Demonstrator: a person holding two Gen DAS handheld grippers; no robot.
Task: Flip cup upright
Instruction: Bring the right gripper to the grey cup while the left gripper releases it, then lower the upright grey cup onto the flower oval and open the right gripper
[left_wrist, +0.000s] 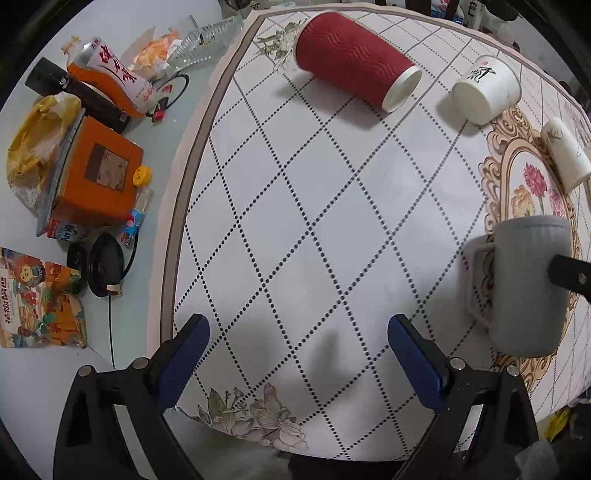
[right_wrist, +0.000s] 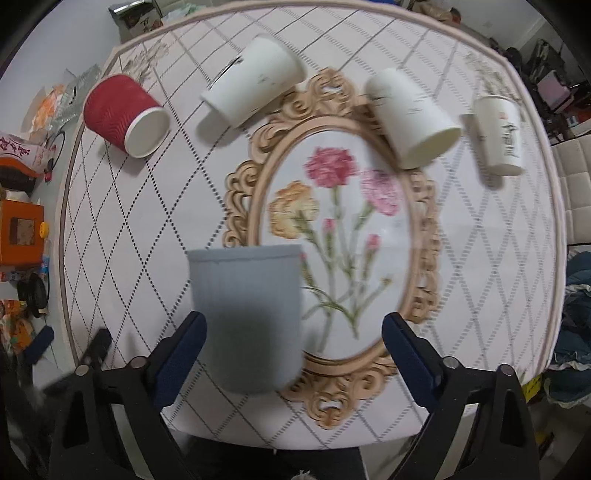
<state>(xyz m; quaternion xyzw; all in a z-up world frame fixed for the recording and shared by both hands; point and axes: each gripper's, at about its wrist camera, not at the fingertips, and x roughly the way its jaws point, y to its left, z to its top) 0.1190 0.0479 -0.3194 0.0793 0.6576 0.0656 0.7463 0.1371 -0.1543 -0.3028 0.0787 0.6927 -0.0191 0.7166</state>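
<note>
I am holding the right gripper (right_wrist: 293, 343) with its jaws spread wide; the grey cup (right_wrist: 247, 317) is sitting between them but nearer the left finger, and I cannot tell whether that finger is touching it. The cup is standing on the patterned tablecloth (right_wrist: 480, 258) at the near edge of the floral oval; it is blurred, so I cannot confirm which end is up. The left gripper (left_wrist: 297, 354) is hanging apart and unloaded over bare cloth, with the same grey cup (left_wrist: 528, 284) off to its right. In my judgement, I should be centring the cup between both pads before closing, gripping mid-wall, then rotating clear of the red cup (right_wrist: 123, 114) lying on its side.
</note>
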